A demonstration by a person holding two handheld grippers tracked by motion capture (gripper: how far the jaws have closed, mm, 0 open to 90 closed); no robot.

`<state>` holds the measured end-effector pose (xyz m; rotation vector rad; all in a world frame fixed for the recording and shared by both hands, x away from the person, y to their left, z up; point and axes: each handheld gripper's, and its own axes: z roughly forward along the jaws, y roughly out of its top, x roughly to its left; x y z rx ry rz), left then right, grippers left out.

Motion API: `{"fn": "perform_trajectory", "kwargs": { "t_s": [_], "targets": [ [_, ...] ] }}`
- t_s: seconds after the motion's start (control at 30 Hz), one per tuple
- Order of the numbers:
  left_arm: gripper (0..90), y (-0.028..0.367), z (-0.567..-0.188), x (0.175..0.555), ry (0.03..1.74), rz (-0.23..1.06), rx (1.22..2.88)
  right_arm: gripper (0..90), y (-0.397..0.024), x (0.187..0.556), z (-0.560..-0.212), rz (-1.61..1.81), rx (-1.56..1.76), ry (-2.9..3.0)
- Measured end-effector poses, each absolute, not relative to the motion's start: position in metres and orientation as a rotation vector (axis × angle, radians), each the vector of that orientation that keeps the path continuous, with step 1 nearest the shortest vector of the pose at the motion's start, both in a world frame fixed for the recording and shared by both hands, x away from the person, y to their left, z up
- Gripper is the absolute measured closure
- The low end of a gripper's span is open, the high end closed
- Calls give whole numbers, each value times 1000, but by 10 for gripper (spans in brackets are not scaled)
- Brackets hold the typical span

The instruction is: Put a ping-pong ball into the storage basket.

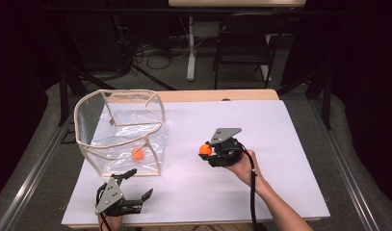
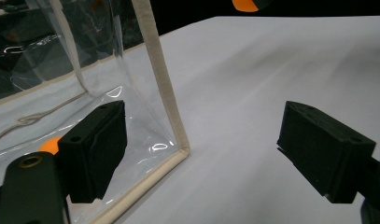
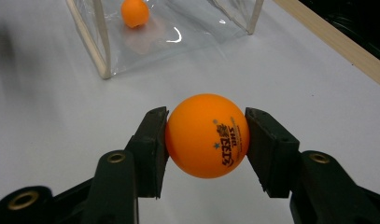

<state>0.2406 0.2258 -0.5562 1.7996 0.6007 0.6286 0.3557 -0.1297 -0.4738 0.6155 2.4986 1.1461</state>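
We hold an orange table tennis ball in our right gripper; its two jaws are clenched on the ball from both sides, and the printed logo on the ball faces the camera in the right gripper view. In the high view this gripper is above the white table, to the right of the middle, and its tip with the ball points to the left, toward the clear plastic bag. The bag stands open on the left part of the table, and it has a beige trim along its edges. A second orange ball lies inside the bag on its bottom, near the front wall. Our left gripper is at the near left edge of the table, just in front of the bag. Its jaws are released and stand wide apart with nothing between them; in the left gripper view the front corner of the bag is just beyond them.
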Motion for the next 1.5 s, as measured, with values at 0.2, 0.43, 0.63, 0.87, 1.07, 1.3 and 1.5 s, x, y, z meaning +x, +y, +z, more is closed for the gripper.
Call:
{"fn": "perform_trajectory", "kwargs": {
  "t_s": [0.2,0.43,0.63,0.87,1.07,1.3,1.5],
  "targets": [
    [157,226,-556,239,599,639,1804,509,-129,358,-474,1155,612,2510],
    [157,226,-555,239,599,645,1804,509,-123,358,-470,1164,586,2510],
    [157,227,-555,238,603,650,1804,509,-117,358,-462,1190,560,2494],
    [156,226,-556,240,602,643,1804,509,-111,358,-456,1204,534,2486],
    [157,225,-556,240,599,638,1804,509,-107,359,-451,1222,516,2473],
    [157,225,-556,240,599,634,1804,509,-103,359,-448,1247,510,2468],
    [157,226,-556,240,599,638,1804,509,-99,361,-445,1249,507,2472]
  ]
}}
